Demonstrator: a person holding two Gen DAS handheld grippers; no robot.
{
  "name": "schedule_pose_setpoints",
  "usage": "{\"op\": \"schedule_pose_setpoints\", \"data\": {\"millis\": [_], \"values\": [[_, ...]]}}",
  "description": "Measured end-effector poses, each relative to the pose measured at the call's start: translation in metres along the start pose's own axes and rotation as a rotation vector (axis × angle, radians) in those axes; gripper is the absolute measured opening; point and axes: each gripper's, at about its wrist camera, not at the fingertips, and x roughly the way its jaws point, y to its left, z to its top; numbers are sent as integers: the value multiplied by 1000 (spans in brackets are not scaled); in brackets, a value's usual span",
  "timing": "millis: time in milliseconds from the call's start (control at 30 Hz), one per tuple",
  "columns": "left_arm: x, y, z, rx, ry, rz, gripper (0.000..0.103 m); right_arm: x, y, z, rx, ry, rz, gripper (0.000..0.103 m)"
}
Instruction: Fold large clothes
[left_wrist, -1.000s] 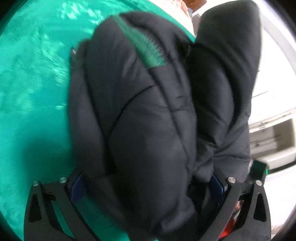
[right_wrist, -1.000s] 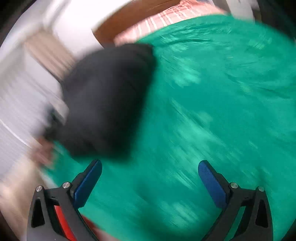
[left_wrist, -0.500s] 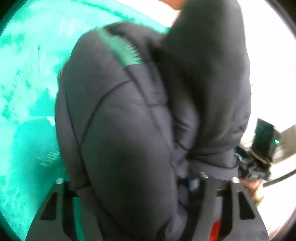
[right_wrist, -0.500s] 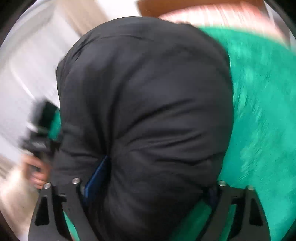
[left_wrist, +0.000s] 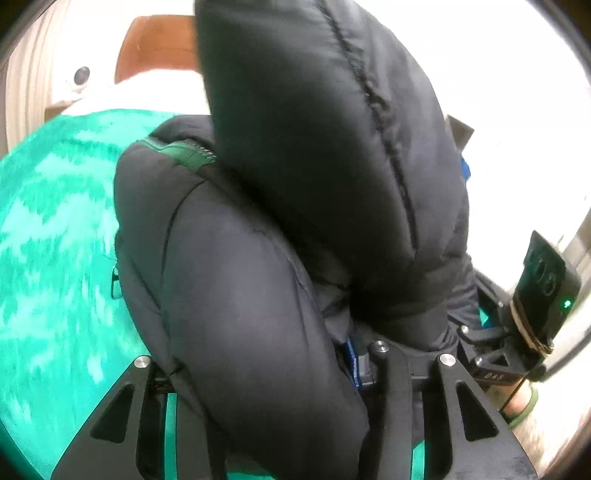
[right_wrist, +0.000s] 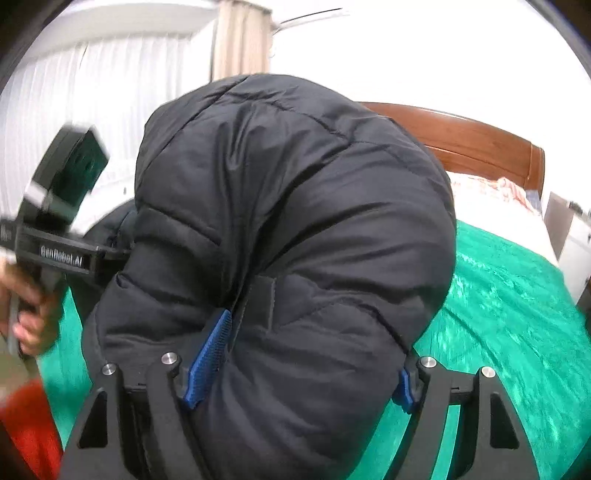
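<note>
Jacket (left_wrist: 258, 295) bunched between both grippers, held up over the green bedspread (left_wrist: 55, 240).
Left gripper (left_wrist: 258, 369) and right gripper (right_wrist: 299, 369) each clamp a thick padded fold; the bulk seemingly hangs near the bed's left edge.

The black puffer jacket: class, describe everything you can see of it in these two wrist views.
The black puffer jacket is dark, matte, quilted and padded, with stitched seams. It is bunched into thick rolls, not flat. A green lining strip with zipper teeth shows at one fold. Both the left gripper and the right gripper are clamped on bulky folds, holding it above the green bedspread.
</note>
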Motion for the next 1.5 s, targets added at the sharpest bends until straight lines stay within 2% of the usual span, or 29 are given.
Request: {"op": "schedule_pose_setpoints", "data": {"millis": [67, 100, 133, 167, 233, 267, 300, 333, 400, 467, 500, 533, 567, 633, 667, 700, 767, 800, 867, 1000, 1100, 1300, 1500], "values": [[23, -3, 19, 24, 4, 40, 50, 22, -31, 14, 67, 13, 10, 76], [35, 0, 23, 19, 16, 66, 61, 35, -52, 16, 121, 57, 4, 84], [50, 10, 23, -12, 39, 99, 70, 47, -71, 16, 173, 109, -39, 90], [60, 20, 19, -50, 63, 119, 71, 51, -87, 14, 202, 135, -111, 101], [74, 35, 5, -106, 103, 131, 71, 42, -108, 7, 229, 132, -208, 103], [68, 38, -9, -105, 91, 151, 72, 32, -113, 3, 241, 113, -217, 103], [67, 34, -18, -88, 64, 165, 77, 25, -117, 0, 244, 97, -220, 103], [63, 32, -24, -65, 34, 184, 86, 15, -117, -7, 229, 94, -244, 103], [35, 16, -42, 14, -46, 251, 94, 1, -106, -19, 183, 104, -291, 103], [18, 3, -48, 79, -102, 306, 98, -22, -97, -34, 157, 97, -315, 103], [13, 3, -47, 106, -126, 335, 101, -35, -88, -40, 150, 73, -323, 103], [-2, -15, -57, 140, -168, 380, 102, -56, -80, -43, 148, 44, -327, 103], [7, -11, -33, 151, -187, 400, 103, -72, -68, -45, 148, 5, -334, 103], [-25, -46, -52, 164, -253, 464, 103, -108, -48, -53, 161, -109, -362, 103], [-35, -38, -47, 162, -269, 482, 103, -120, -41, -57, 174, -148, -375, 103], [-45, -52, -53, 159, -288, 520, 103, -123, -36, -59, 194, -120, -380, 103], [-49, -58, -58, 155, -291, 578, 103, -124, -30, -61, 219, -2, -344, 103], [-53, -67, -63, 153, -295, 615, 103, -131, -26, -67, 256, 20, -293, 103], [-62, -70, -77, 158, -309, 647, 103, -144, -19, -75, 292, -3, -284, 103], [-75, -98, -97, 176, -279, 629, 103, -165, 4, -85, 301, 15, -311, 103], [-75, -111, -110, 161, -232, 617, 103, -177, 21, -95, 266, 73, -311, 103], [-86, -137, -135, 166, -195, 566, 103, -210, 51, -119, 202, 114, -372, 103], [-89, -149, -151, 201, -156, 563, 103, -232, 69, -130, 190, 117, -382, 103]]}}
